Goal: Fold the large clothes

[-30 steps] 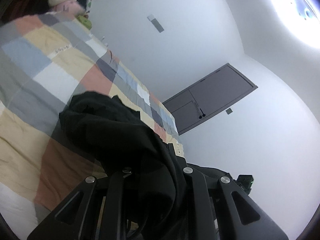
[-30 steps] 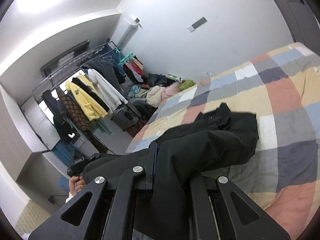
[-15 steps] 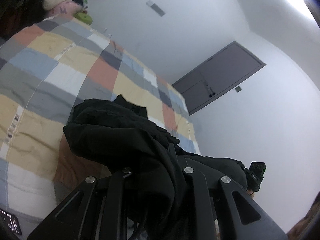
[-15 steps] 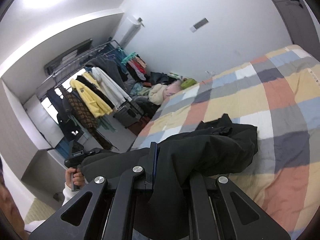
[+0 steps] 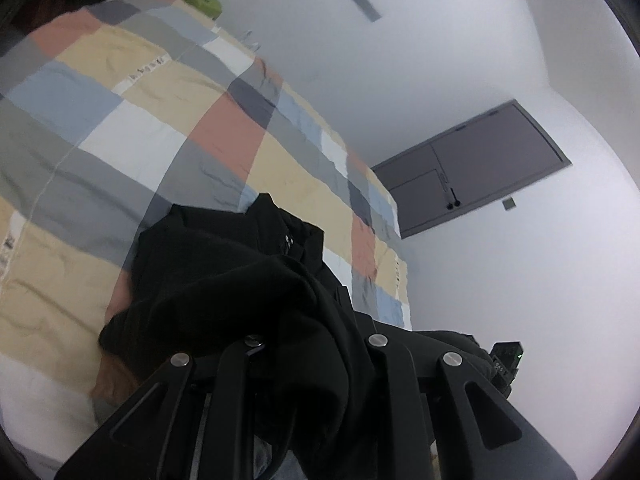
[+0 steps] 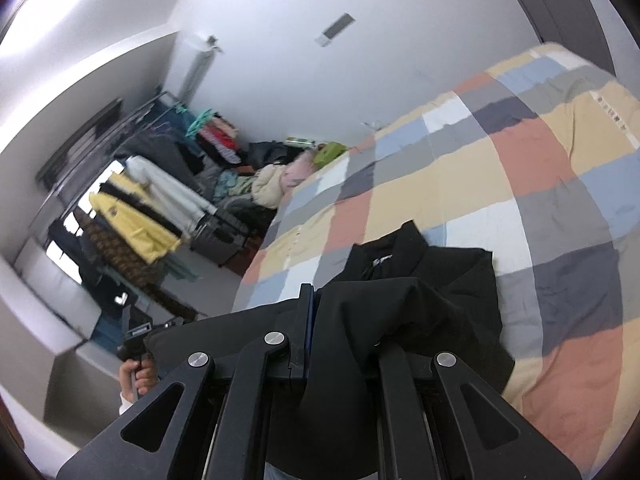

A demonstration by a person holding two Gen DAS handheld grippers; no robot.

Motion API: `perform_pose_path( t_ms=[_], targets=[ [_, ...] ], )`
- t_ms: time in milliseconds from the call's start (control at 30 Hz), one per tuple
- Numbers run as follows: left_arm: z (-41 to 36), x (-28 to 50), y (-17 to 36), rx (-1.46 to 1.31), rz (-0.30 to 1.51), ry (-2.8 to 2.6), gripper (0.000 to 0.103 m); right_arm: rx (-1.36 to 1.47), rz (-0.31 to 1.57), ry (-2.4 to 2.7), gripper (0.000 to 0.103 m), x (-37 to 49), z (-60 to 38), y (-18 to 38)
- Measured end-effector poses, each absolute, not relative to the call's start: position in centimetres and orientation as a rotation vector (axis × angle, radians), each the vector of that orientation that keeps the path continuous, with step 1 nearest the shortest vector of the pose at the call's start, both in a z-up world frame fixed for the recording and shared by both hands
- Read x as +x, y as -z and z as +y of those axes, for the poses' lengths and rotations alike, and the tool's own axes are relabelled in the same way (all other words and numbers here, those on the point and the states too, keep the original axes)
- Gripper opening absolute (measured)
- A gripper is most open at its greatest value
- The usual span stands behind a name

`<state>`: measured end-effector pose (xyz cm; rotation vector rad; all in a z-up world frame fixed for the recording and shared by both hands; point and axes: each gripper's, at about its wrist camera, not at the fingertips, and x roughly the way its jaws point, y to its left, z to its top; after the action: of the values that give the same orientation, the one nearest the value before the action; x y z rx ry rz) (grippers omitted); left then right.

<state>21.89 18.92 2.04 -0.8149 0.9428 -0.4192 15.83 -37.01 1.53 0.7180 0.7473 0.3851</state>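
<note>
Between each gripper's closed jaws, left (image 5: 312,344) and right (image 6: 340,344), black garment (image 6: 432,300), trailing onto bed (image 6: 540,168).

Left wrist view: sat low and close behind the left gripper (image 5: 308,344), tilted, faced across the patchwork quilt (image 5: 132,128) toward the grey door (image 5: 472,168). Right wrist view: equally close behind the right gripper (image 6: 340,344), faced over the quilt (image 6: 520,160) toward the clothes rack (image 6: 132,200). Shared by both: the quilt, the black garment (image 5: 224,280) (image 6: 420,280) draped on it, and the wall vent (image 5: 362,2) (image 6: 334,30).
</note>
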Motion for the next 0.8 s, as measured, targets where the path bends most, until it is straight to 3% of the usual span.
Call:
perform_pose_path(
  t_ms=[467,800],
  targets=[
    [16.7,41.4,8.7,-0.828,1.14,0.249,0.018,0.94,0.953,-0.187,0.006,32.9,-40.9,11.1],
    [15.4,48.4,17.2,-0.834,1.264,0.139,0.021,1.012,1.103,-0.072,0.006,38.7,-42.1,19.9]
  ],
)
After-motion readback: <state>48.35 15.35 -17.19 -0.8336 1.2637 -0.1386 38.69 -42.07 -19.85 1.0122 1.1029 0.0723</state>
